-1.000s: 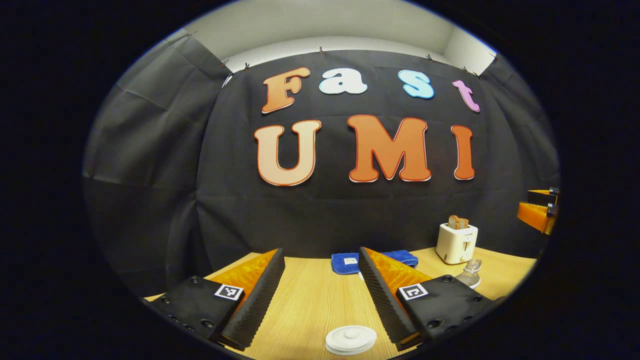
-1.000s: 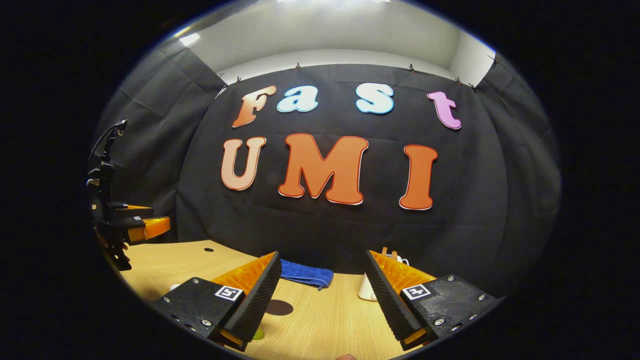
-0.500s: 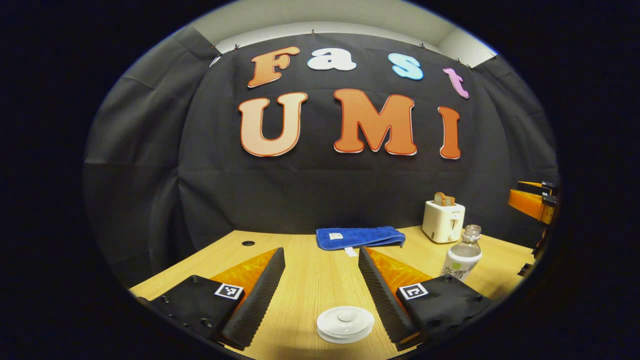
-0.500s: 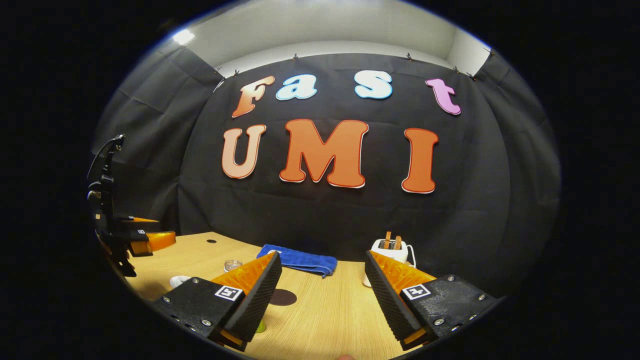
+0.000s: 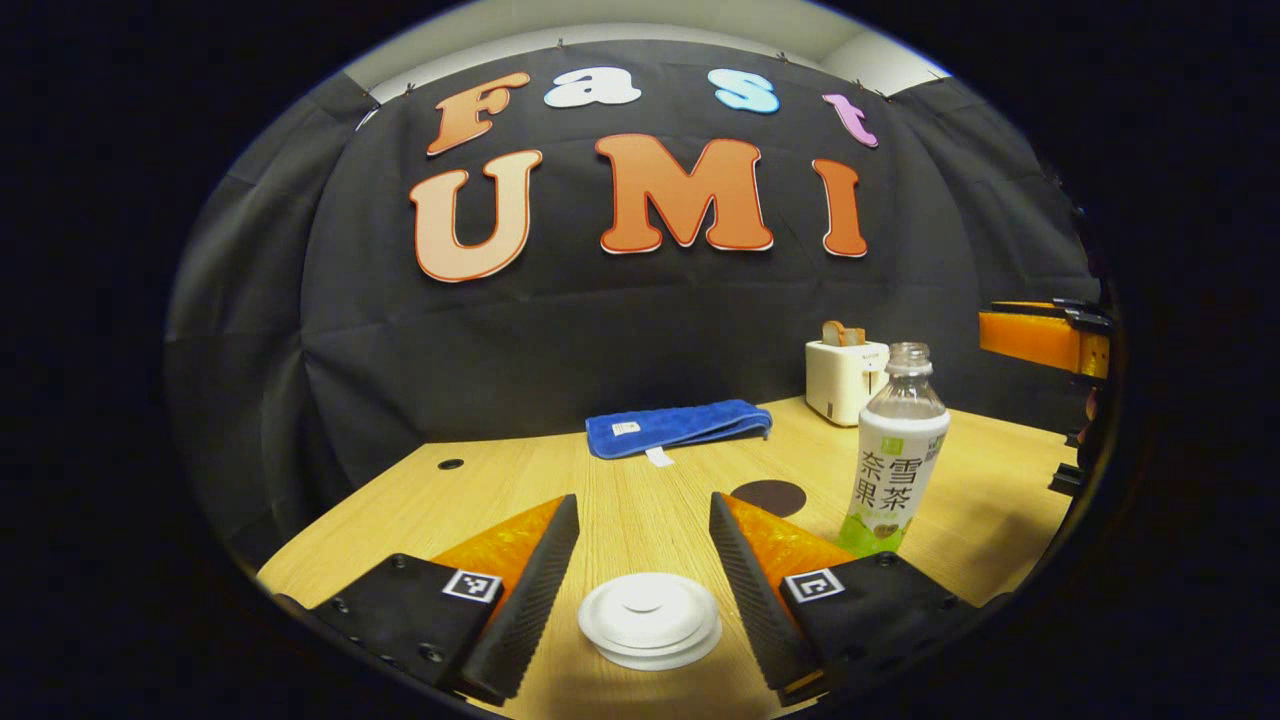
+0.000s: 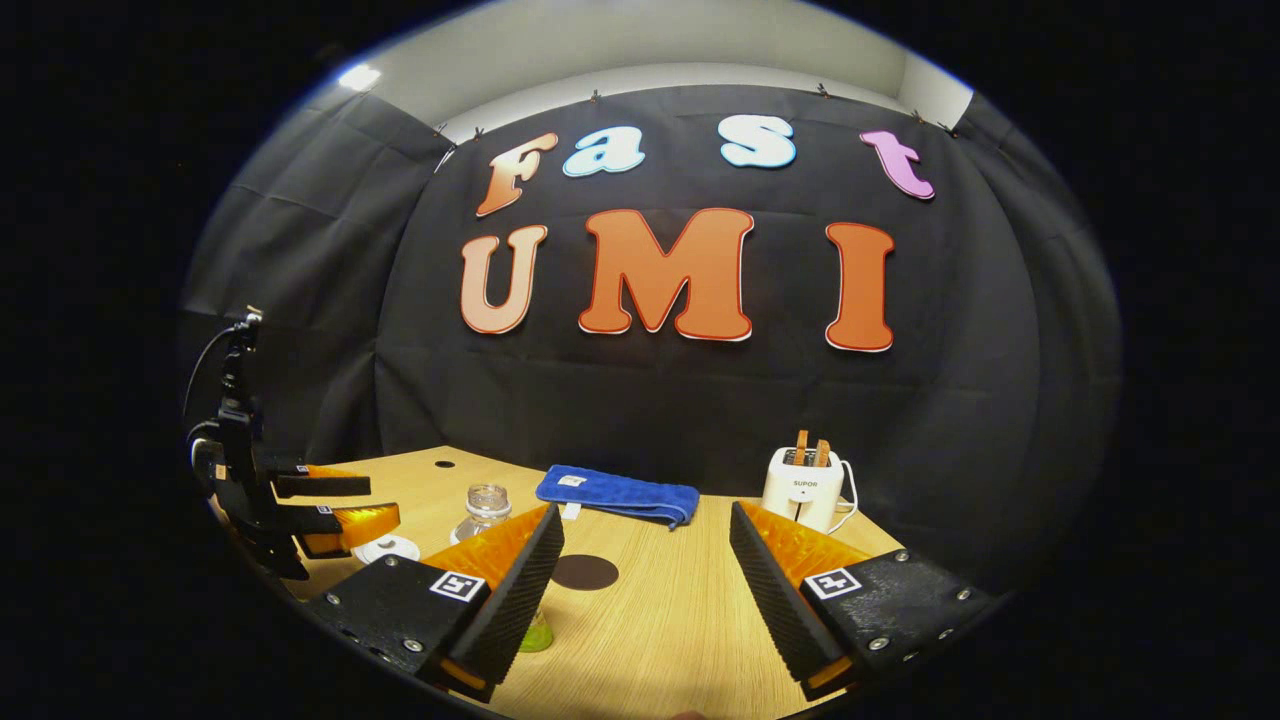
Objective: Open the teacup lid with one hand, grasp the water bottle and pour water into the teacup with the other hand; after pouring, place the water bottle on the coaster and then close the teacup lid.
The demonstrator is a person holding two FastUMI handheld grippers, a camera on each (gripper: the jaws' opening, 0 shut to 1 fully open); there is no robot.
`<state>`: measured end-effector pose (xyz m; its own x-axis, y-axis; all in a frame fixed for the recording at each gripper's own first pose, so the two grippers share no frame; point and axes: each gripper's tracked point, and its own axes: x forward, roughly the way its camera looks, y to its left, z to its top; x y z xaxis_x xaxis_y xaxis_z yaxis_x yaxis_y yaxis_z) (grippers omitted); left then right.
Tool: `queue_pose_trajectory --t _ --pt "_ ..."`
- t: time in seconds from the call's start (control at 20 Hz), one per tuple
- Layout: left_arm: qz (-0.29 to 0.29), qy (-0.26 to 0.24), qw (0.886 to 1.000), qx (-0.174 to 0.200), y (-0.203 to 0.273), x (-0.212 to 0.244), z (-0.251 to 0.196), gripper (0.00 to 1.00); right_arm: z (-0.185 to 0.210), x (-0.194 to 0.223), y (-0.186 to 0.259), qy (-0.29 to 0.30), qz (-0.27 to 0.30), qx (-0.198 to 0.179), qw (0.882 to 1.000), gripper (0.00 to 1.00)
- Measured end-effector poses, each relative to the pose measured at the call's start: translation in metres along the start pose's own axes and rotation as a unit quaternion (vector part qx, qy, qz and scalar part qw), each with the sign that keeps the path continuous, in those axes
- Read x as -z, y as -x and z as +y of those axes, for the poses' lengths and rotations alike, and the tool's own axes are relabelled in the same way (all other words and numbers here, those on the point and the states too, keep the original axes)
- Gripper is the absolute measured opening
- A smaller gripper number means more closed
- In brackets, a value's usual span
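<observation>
Teacup lid [image 5: 649, 620] sits on its cup, now between the spread, empty fingers of the left gripper [image 5: 640, 585] — the view has dipped, revealing the uncapped water bottle [image 5: 893, 450] and the dark coaster [image 5: 768, 495] beside it. The cup body is cut off. Right gripper [image 6: 645, 590], also spread and empty, has lowered toward the table [image 6: 650, 630]; its finger hides most of the bottle — probably the next target.

Matt wood-grain table [image 5: 640, 500], clear plastic bottle [image 5: 893, 450] (glossy label), blue cloth towel [image 5: 678, 426]
</observation>
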<state>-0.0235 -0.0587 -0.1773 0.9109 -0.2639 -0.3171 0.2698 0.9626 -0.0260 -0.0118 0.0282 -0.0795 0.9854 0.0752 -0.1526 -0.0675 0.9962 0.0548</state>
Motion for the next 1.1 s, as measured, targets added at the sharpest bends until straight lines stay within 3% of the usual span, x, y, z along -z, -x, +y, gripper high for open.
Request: queue_pose_trajectory --t 0.4,0.45,0.55,0.6,0.8,0.9,0.95,1.1 --pt "0.071 0.009 0.997 0.006 -0.008 0.049 -0.004 0.74 0.003 0.014 -0.002 -0.002 0.016 -0.007 1.000 1.00" --pt "0.079 0.008 0.997 0.002 -0.010 0.054 -0.001 0.62 0.003 0.015 -0.003 -0.002 0.018 -0.006 1.000 1.00" --pt "0.086 0.010 0.996 -0.002 -0.009 0.056 0.002 0.61 0.003 0.016 -0.003 -0.002 0.020 -0.007 1.000 1.00" --pt "0.081 0.012 0.997 -0.003 -0.012 0.055 0.002 0.61 0.004 0.018 -0.003 -0.002 0.021 -0.007 1.000 1.00" --pt "0.077 0.012 0.997 -0.008 -0.012 0.053 0.004 0.41 0.005 0.021 -0.004 0.001 0.026 -0.009 1.000 1.00" --pt "0.075 0.014 0.997 -0.014 -0.013 0.050 0.007 0.39 0.008 0.023 -0.005 0.001 0.029 -0.012 1.000 1.00" --pt "0.072 0.023 0.997 -0.014 -0.017 0.051 0.008 0.30 0.009 0.024 -0.004 0.002 0.030 -0.016 0.999 1.00" --pt "0.063 0.022 0.998 -0.021 -0.012 0.046 0.012 0.30 0.018 0.029 -0.004 0.001 0.036 -0.028 0.999 1.00"
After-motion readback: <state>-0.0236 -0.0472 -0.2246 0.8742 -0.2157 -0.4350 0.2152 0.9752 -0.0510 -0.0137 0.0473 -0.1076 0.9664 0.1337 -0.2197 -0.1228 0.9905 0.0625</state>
